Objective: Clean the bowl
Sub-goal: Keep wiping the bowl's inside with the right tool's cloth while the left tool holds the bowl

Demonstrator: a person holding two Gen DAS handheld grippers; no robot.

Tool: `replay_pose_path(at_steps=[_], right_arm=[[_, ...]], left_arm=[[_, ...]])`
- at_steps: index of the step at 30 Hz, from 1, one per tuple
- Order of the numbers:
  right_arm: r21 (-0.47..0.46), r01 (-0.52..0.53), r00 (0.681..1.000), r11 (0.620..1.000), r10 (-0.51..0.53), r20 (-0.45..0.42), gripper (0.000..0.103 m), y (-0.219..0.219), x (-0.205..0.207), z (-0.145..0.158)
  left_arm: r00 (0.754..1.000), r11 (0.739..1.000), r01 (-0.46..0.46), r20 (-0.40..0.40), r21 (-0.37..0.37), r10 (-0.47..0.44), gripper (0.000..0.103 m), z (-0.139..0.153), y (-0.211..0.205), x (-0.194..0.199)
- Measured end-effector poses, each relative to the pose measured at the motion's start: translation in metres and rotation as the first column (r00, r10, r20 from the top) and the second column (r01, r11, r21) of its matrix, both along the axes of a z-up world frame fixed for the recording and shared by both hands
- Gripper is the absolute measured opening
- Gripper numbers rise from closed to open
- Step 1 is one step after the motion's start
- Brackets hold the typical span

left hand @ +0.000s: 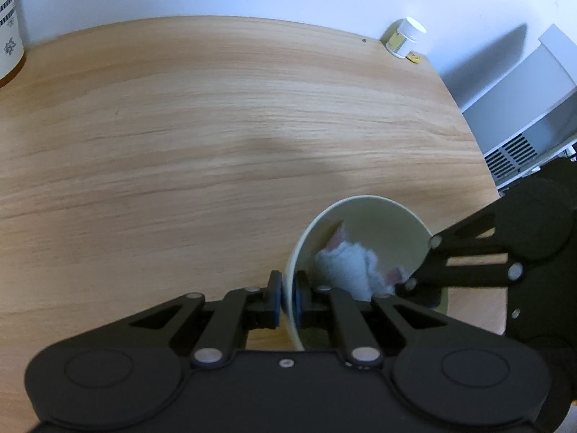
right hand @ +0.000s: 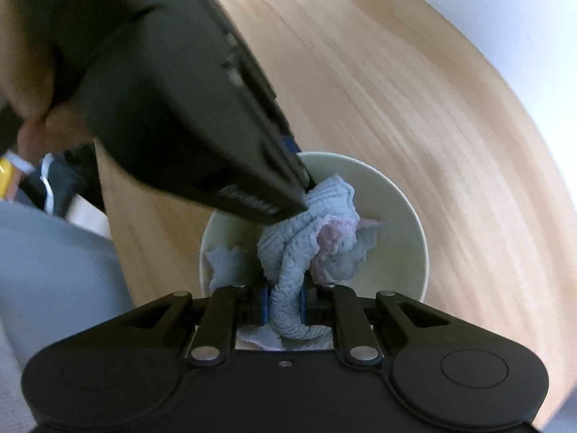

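On the near right part of the wooden table (left hand: 223,115): one pale bowl (left hand: 389,223), upright. Left gripper (left hand: 286,297) clamped on the bowl's near-left rim, one pad inside, one outside. Right gripper (right hand: 283,305) clamped on a bunched blue-and-pink cloth (right hand: 310,241), its free end down inside the bowl. Progress: wiping apparently under way; inner walls show no obvious residue, though blur hides detail. Left to do, likely: finish the wipe, lift cloth out.

Both close, steeply downward, sharing bowl (left hand: 389,223).
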State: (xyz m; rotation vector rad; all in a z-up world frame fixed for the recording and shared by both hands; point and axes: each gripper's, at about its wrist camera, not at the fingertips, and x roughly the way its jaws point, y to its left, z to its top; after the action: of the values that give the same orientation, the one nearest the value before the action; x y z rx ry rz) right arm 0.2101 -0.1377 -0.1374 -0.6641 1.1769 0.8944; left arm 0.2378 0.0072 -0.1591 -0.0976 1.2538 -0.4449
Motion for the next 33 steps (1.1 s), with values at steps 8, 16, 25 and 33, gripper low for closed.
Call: replay_pose_path(at_steps=[8, 16, 25, 33], right_arm=[[0.002, 0.101, 0.983, 0.995, -0.1, 0.154, 0.017, -0.014, 0.002, 0.024], [0.103, -0.038, 0.997, 0.994, 0.031, 0.063, 0.017, -0.005, 0.007, 0.012], [0.08, -0.111, 0.988, 0.991, 0.102, 0.114, 0.017, 0.007, 0.015, 0.004], [0.085, -0.014, 0.965, 0.996, -0.009, 0.263, 0.015, 0.006, 0.014, 0.014]], left_arm=[[1.0, 1.0, 0.002, 0.012, 0.006, -0.002, 0.007, 0.0, 0.0, -0.001], [0.999, 0.999, 0.035, -0.004, -0.011, -0.035, 0.007, -0.001, 0.001, -0.001], [0.997, 0.997, 0.072, 0.012, 0.002, -0.072, 0.007, 0.0, -0.003, -0.004], [0.997, 0.997, 0.07, 0.015, 0.012, -0.07, 0.009, 0.0, -0.001, -0.004]])
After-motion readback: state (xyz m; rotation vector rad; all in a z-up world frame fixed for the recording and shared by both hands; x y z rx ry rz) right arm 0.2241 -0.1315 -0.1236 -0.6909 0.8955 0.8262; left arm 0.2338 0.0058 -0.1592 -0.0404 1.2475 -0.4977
